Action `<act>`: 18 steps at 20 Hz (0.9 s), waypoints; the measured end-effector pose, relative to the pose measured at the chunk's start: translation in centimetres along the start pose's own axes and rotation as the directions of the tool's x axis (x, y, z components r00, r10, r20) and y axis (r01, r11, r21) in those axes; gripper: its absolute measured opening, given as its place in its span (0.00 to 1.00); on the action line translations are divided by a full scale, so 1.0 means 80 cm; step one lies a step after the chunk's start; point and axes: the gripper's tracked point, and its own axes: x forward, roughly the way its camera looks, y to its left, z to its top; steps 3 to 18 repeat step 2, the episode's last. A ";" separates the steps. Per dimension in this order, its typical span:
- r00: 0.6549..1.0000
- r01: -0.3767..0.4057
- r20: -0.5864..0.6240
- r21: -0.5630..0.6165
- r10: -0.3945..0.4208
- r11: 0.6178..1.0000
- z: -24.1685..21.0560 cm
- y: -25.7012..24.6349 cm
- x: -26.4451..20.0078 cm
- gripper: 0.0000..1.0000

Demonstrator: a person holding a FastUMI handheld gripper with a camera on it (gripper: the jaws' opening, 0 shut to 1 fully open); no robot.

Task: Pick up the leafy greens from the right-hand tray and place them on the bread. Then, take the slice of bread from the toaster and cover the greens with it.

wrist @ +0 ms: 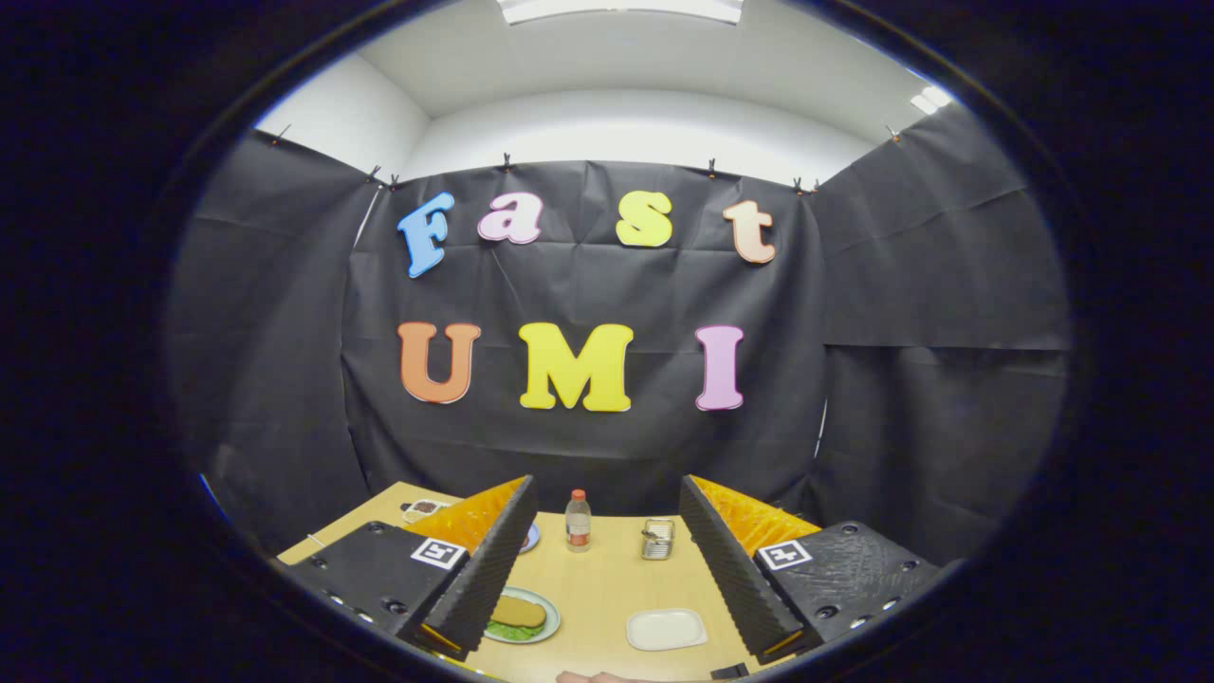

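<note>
Tongs [607, 531] stand open, empty. Bread [519, 612] lies on greens [512, 629] on a plate [545, 621] between the fingers, beside the left one. White tray [667, 629] sits nearer the right finger.

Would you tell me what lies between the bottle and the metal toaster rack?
In the gripper view, only bare tabletop separates the bottle from the toaster rack; the gripper is open.

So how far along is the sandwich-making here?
It looks finished: on the round plate, a brown bread slice already covers the leafy greens, and the white rectangular tray lies bare. The tool is open, holding nothing. Nothing obvious remains.
</note>
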 end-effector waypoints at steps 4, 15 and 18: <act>1.000 0.004 0.000 0.011 -0.004 1.000 0.001 -0.006 0.005 0.96; 1.000 0.004 0.000 0.011 -0.004 1.000 0.001 -0.006 0.005 0.96; 1.000 0.004 0.000 0.011 -0.004 1.000 0.001 -0.006 0.005 0.96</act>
